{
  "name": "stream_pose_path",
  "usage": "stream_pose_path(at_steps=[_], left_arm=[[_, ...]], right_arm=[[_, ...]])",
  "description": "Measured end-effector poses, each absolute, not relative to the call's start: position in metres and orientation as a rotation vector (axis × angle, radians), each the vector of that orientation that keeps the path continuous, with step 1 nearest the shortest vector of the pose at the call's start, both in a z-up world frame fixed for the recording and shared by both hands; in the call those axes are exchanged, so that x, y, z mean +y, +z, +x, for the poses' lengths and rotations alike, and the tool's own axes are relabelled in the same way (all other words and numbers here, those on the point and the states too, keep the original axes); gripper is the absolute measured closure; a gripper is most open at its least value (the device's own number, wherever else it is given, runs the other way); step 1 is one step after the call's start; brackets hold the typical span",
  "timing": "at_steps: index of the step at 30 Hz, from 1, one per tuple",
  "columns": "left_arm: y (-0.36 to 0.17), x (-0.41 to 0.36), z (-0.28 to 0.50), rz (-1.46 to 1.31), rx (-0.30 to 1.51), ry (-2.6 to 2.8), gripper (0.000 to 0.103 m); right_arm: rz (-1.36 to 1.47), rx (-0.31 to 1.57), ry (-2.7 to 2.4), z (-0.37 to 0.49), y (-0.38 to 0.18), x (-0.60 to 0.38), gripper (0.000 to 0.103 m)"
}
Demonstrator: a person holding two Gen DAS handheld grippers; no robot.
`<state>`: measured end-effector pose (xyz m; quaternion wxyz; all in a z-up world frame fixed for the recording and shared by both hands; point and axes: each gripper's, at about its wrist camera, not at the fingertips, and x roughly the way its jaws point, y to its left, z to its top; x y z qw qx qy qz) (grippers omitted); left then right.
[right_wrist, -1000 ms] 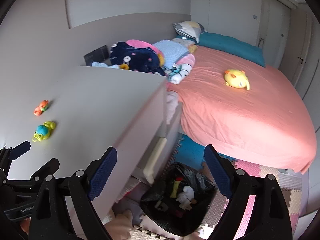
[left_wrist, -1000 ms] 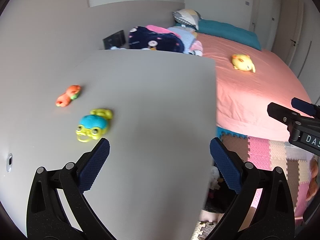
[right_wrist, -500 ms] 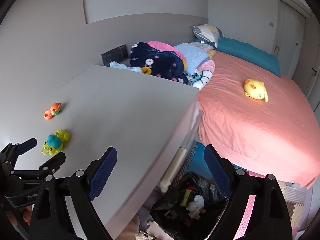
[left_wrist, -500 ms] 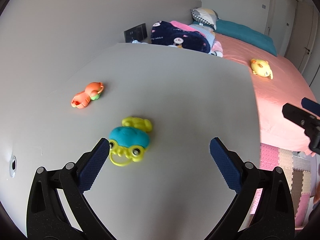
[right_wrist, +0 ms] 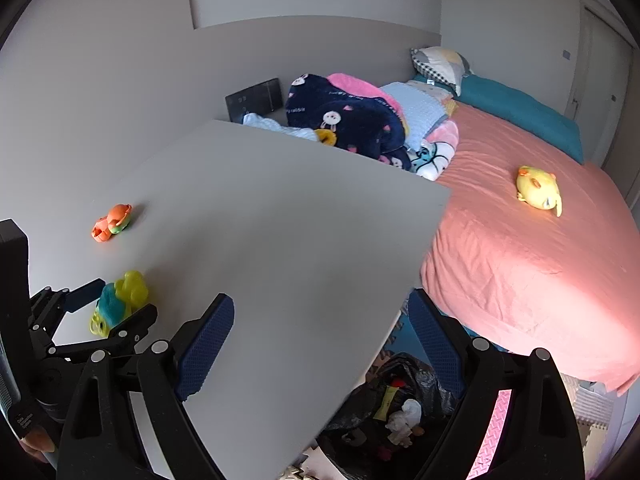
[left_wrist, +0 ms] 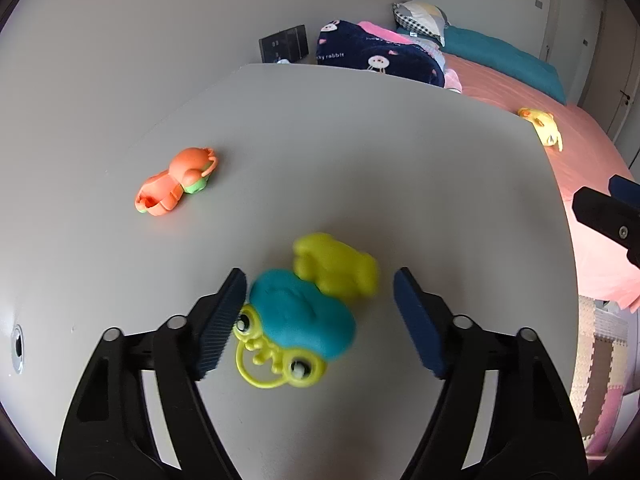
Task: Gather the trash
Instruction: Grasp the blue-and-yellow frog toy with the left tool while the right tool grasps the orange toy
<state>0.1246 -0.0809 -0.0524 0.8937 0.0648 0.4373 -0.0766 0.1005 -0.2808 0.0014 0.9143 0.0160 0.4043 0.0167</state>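
1. Blue-and-yellow toy (left_wrist: pixel 308 312): lies near the desk (left_wrist: pixel 360 152) near edge, between our left gripper (left_wrist: pixel 320 320) jaws, which have just been closing but stand clear.
2. We centre, then close on the blue body.
3. Right gripper (right_wrist: pixel 320 344): jaws wide, empty.
4. Trash bag (right_wrist: pixel 400 404): on the floor below.

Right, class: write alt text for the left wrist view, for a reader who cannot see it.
The left gripper, jaws just closing, straddles a blue and yellow frog toy on a grey tabletop, not yet clamping it. An orange toy lies further back left; a pink bed with a yellow plush lies beyond.
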Motion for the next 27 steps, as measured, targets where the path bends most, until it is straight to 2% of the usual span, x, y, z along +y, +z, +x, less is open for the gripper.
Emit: stream_pose_path(at_steps=[4, 12, 27], left_arm=[[-0.054, -0.073, 0.130, 0.122, 0.900, -0.152, 0.040], [-0.051, -0.048, 0.131, 0.079, 0.888, -0.110, 0.040], [-0.037, 0.045, 0.131, -0.010, 0.857, 0.089, 0.040]], right_arm=[[0.023, 0.841, 0.048, 0.108, -0.002, -0.271, 0.014], [0.009, 0.851, 0.087, 0.127, -0.005, -0.240, 0.014], [-0.061, 0.889, 0.233, 0.165, -0.018, -0.148, 0.014]])
